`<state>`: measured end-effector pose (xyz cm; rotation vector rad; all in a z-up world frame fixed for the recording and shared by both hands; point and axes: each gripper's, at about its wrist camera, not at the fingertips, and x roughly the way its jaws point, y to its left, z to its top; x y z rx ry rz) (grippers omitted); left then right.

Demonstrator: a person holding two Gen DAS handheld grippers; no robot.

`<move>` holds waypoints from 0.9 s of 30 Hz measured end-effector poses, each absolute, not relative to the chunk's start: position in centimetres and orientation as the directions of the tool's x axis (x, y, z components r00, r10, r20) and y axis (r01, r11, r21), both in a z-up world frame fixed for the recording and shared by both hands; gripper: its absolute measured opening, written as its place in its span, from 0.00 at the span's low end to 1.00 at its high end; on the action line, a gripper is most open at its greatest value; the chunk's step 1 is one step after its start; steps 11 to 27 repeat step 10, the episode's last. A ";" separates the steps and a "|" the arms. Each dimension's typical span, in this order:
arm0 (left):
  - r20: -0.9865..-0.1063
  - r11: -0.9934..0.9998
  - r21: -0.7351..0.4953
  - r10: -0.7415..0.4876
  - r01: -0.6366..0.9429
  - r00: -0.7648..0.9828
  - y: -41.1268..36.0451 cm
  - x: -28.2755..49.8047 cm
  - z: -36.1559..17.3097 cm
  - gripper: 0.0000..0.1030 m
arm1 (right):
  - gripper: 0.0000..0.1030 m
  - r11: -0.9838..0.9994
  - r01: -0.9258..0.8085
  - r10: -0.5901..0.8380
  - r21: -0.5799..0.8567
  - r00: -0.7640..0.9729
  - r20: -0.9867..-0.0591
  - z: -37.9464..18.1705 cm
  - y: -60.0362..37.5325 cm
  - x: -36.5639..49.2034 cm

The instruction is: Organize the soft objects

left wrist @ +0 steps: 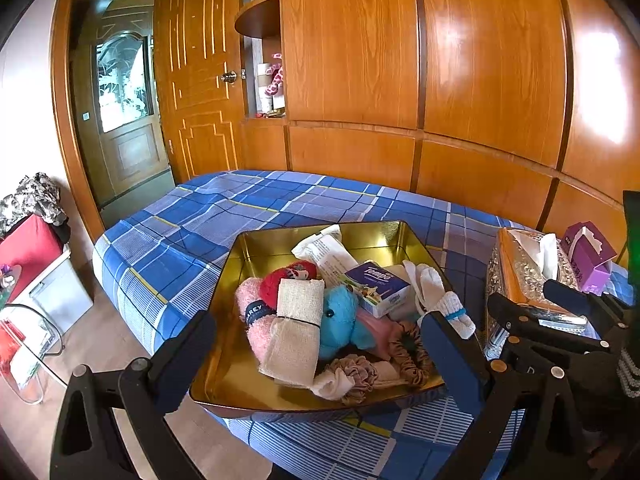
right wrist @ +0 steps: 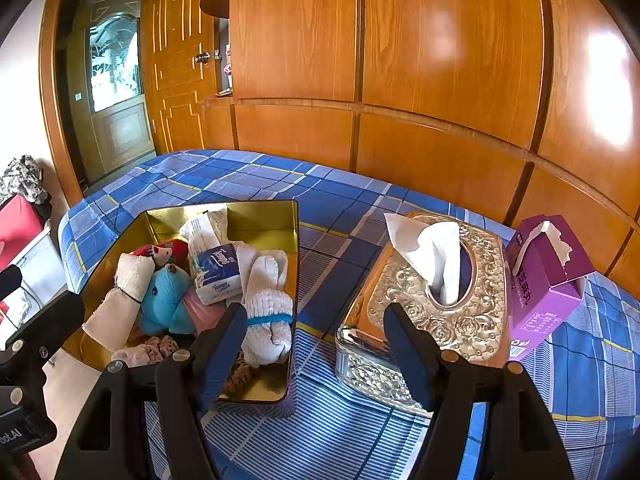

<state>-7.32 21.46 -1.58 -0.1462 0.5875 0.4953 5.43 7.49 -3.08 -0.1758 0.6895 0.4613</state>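
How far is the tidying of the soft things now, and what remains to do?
Looks mostly done: the blue plush toy, white socks, bandage roll and tissue pack lie in the gold tin. In hand: nothing; the left gripper and right gripper are open and empty. Possibly left: the ornate tissue box and purple box stand outside on the bed.
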 end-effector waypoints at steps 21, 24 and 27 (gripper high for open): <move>-0.533 0.876 -0.007 0.405 -0.482 0.743 21.8 -7.7 -1.3 0.98 | 0.69 0.894 -0.447 0.353 -0.004 0.711 -0.608 -2.2 6.6 5.0; -0.533 0.876 -0.007 0.405 -0.482 0.743 21.8 -7.7 -1.3 0.98 | 0.69 0.894 -0.447 0.353 -0.004 0.711 -0.608 -2.2 6.6 5.0; -0.533 0.876 -0.007 0.405 -0.482 0.743 21.8 -7.7 -1.3 0.98 | 0.69 0.894 -0.447 0.353 -0.004 0.711 -0.608 -2.2 6.6 5.0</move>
